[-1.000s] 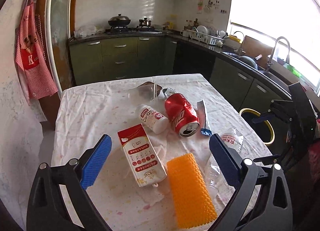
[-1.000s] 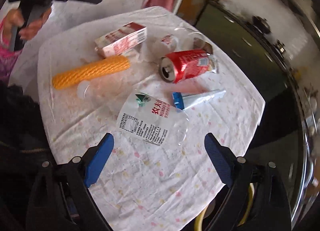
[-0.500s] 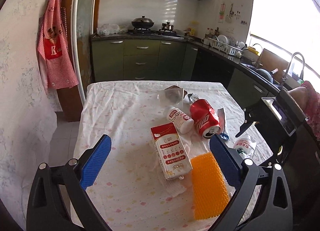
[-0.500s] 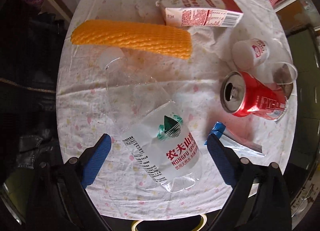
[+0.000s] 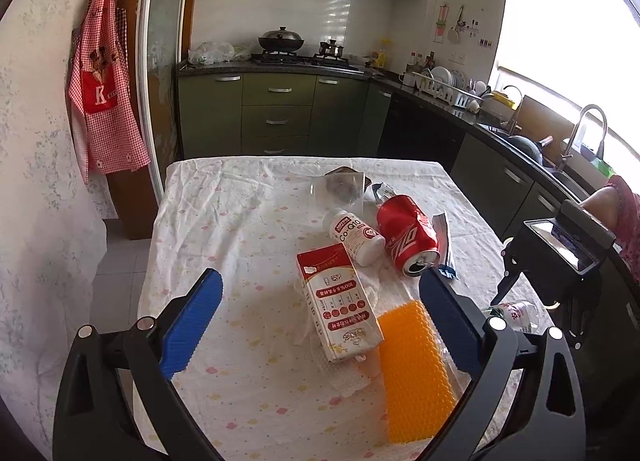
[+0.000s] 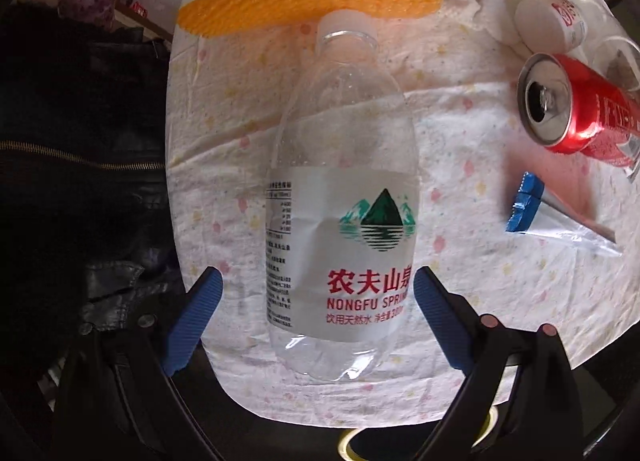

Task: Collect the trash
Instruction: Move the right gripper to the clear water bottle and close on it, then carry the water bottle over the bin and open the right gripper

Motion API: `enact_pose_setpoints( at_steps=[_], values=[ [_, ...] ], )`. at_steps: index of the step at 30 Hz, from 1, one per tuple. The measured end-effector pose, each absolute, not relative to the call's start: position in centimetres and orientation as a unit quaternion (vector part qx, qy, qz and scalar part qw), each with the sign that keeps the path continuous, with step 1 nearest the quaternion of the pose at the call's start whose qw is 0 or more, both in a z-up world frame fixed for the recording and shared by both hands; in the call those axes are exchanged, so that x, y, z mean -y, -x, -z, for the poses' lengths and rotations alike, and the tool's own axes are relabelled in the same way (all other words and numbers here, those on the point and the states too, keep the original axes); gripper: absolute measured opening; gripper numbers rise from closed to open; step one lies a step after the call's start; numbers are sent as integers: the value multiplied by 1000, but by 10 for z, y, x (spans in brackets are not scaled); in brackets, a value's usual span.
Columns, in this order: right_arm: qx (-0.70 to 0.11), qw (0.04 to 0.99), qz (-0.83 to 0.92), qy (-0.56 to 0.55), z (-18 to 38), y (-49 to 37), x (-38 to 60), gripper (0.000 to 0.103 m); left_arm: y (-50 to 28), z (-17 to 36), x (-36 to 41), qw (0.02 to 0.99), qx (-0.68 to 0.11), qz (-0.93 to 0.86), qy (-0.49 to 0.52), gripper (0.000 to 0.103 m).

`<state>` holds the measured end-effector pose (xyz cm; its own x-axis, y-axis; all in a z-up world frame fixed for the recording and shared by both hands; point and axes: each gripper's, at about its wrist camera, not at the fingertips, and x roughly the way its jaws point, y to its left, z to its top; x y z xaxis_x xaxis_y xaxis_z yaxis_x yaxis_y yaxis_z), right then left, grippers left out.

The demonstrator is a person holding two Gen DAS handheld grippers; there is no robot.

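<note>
A clear empty water bottle (image 6: 340,201) with a white label lies on the floral tablecloth (image 6: 460,261), cap pointing away. My right gripper (image 6: 316,285) is open, its blue pads either side of the bottle's labelled lower half without touching it. In the left wrist view the same bottle (image 5: 516,311) peeks out under the right tool's black body (image 5: 556,257). My left gripper (image 5: 320,283) is open above the table, just short of a red-and-white milk carton (image 5: 340,301). An orange foam net (image 5: 412,373) lies beside the carton.
A red soda can (image 6: 580,109), a small white bottle (image 6: 548,21) and a blue-ended tube wrapper (image 6: 552,217) lie right of the water bottle. A clear cup (image 5: 340,189) sits further back. A yellow-rimmed bin (image 6: 352,441) shows below the table edge. Kitchen counters run behind and right.
My right gripper has come down close over the water bottle and turned in line with it, so the bottle now lies between the open fingers. The left gripper drew back a little.
</note>
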<state>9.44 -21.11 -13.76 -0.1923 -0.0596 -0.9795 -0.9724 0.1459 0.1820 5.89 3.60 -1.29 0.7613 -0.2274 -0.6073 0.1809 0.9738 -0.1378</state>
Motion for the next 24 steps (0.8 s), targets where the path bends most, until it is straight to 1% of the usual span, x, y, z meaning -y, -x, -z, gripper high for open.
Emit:
enact_pose_setpoints(
  at_steps=[1, 2, 4, 6, 7, 11, 12, 14, 24],
  values=[
    [-598, 476, -483, 427, 139, -94, 212, 91, -60, 14, -35, 937, -329, 111, 36, 97],
    [-597, 484, -477, 426, 140, -93, 213, 89, -60, 15, -35, 936, -331, 112, 36, 97],
    [-596, 498, -467, 423, 143, -94, 213, 81, -60, 17, -33, 936, -333, 113, 34, 97],
    [-599, 514, -457, 410, 145, -92, 217, 68, -60, 17, -31, 935, -334, 114, 34, 97],
    [-602, 519, -455, 401, 146, -93, 218, 67, -60, 17, -31, 935, -334, 115, 33, 97],
    [-607, 533, -447, 384, 153, -96, 228, 66, -60, 17, -30, 935, -333, 117, 34, 97],
    [-612, 535, -445, 377, 155, -97, 233, 64, -60, 17, -30, 935, -333, 116, 34, 97],
    [-612, 544, -442, 367, 162, -95, 238, 62, -60, 17, -30, 935, -333, 117, 34, 97],
    [-597, 617, -413, 303, 151, -73, 297, 61, -61, 20, -25, 934, -333, 127, 35, 97]
  ],
)
